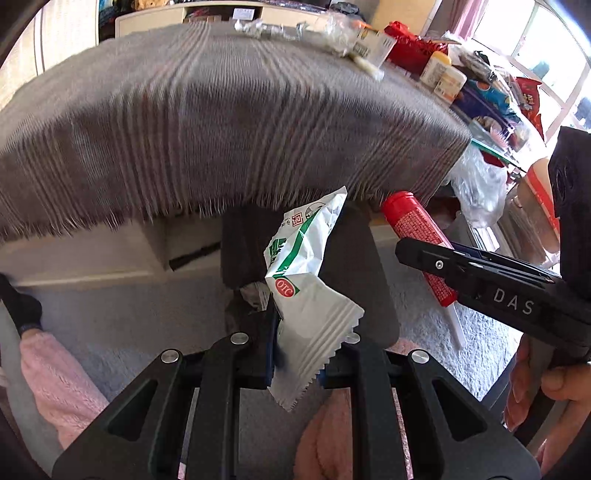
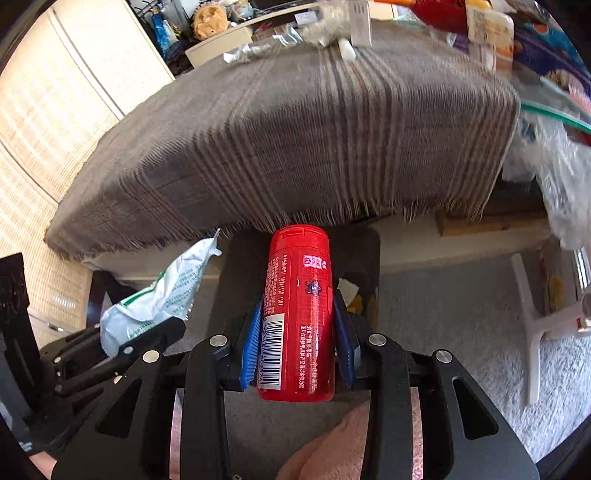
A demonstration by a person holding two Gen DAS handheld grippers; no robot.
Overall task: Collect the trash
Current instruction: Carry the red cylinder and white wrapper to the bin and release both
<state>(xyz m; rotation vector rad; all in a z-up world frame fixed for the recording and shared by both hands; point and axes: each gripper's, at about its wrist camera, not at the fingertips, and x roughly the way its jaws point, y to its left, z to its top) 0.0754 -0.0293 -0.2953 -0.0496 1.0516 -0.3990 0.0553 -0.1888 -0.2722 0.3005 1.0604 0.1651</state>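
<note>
My left gripper is shut on a crumpled white and green medicine sachet marked OTC; the sachet also shows at the left of the right wrist view. My right gripper is shut on a red cylindrical canister with a barcode; the canister also shows in the left wrist view. Both are held over a dark bin that stands on the floor below the table's front edge. More wrappers and trash lie at the table's far edge.
A grey striped fringed cloth covers the table. Bottles, snack bags and boxes crowd its right side. A clear plastic bag hangs at the right. Pale carpet covers the floor. My pink-clad legs are below.
</note>
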